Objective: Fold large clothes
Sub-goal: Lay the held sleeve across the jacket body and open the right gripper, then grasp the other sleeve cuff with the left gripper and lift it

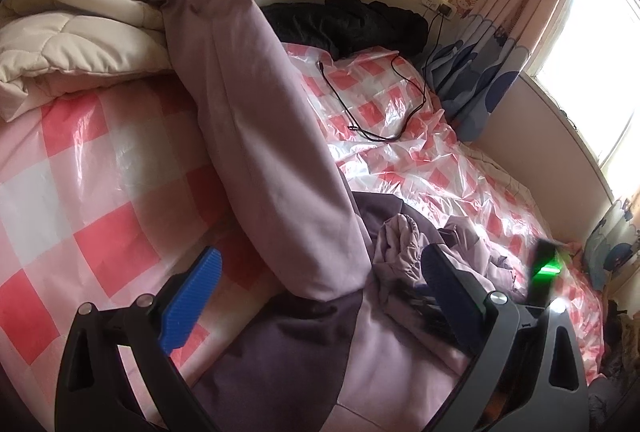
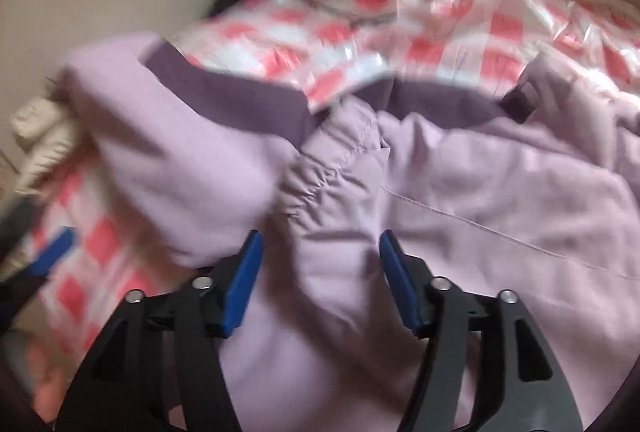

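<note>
A large lilac padded jacket [image 1: 256, 112] with dark purple panels lies on a bed with a pink-and-white checked plastic sheet [image 1: 80, 192]. One long sleeve stretches up and away across the bed in the left wrist view. My left gripper [image 1: 320, 272] is open, its blue fingers either side of the sleeve's base, not closed on it. In the blurred right wrist view the jacket [image 2: 480, 200] fills the frame, with a gathered elastic cuff [image 2: 320, 172] in the middle. My right gripper [image 2: 320, 244] is open over lilac fabric just below that cuff.
A cream quilt [image 1: 68, 32] is bunched at the far left. A black garment [image 1: 344, 20] lies by the wall, and a black cable [image 1: 380, 100] runs across the sheet [image 2: 400, 32]. Curtains [image 1: 500, 32] and a bright window are to the right.
</note>
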